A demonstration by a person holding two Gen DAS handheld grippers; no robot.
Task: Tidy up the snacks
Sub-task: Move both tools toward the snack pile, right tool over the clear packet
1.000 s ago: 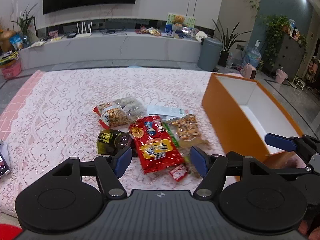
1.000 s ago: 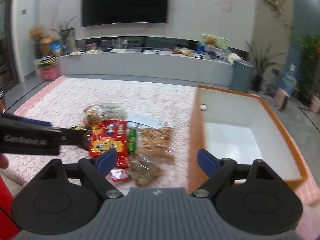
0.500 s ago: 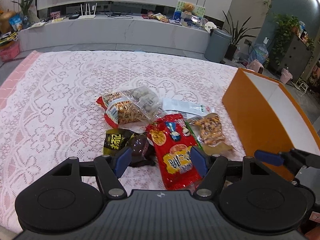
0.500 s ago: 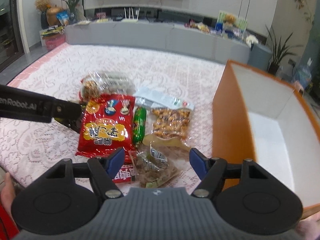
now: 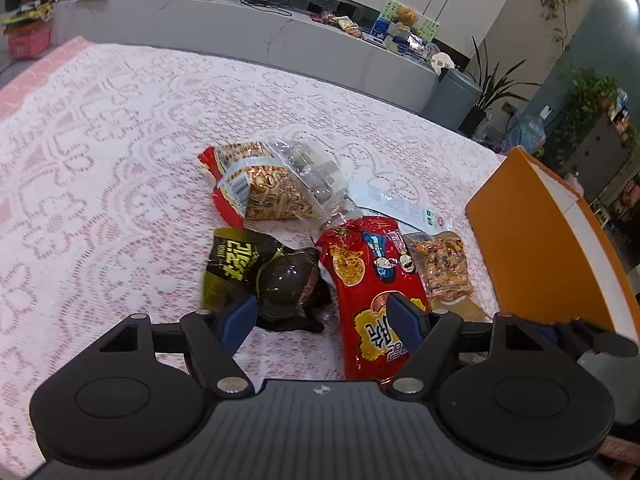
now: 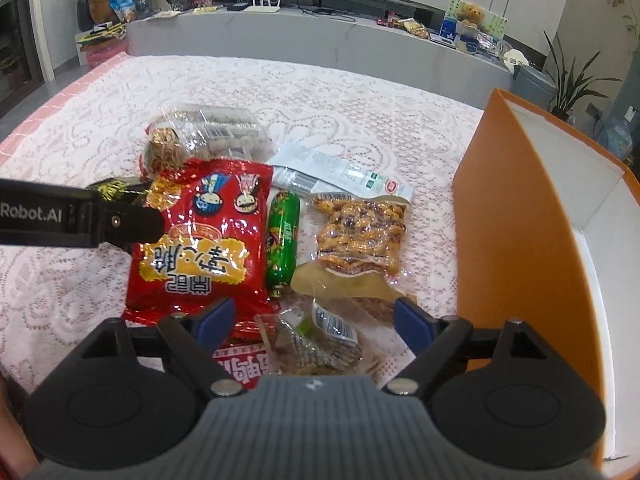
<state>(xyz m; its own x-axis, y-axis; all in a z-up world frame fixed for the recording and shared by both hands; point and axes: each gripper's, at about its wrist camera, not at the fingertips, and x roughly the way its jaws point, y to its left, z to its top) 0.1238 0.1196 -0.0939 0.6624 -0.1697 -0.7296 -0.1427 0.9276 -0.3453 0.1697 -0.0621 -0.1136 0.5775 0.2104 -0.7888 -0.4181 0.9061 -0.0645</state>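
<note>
A pile of snacks lies on the lace cloth: a red noodle bag (image 6: 208, 240), a green sausage (image 6: 284, 236), a clear bag of orange-brown pieces (image 6: 360, 232), a white packet (image 6: 340, 172) and a black-and-yellow packet (image 5: 240, 264). My left gripper (image 5: 322, 320) hovers over the black packet and the red bag (image 5: 372, 292), its jaws opening and touching neither. My right gripper (image 6: 314, 320) hangs above a small clear packet (image 6: 316, 340), its jaws opening too, pads off it. The orange box (image 6: 508, 220) stands open to the right of the pile.
A clear bag of biscuits (image 5: 272, 184) lies at the far side of the pile, and a small red packet (image 6: 240, 364) at the near side. A grey counter (image 6: 320, 40) with clutter runs behind the table. Bare lace cloth (image 5: 100, 160) spreads to the left.
Both grippers have come down and forward toward the snack pile, which now fills more of each view. Both pairs of jaws stand wider than half a second ago.
</note>
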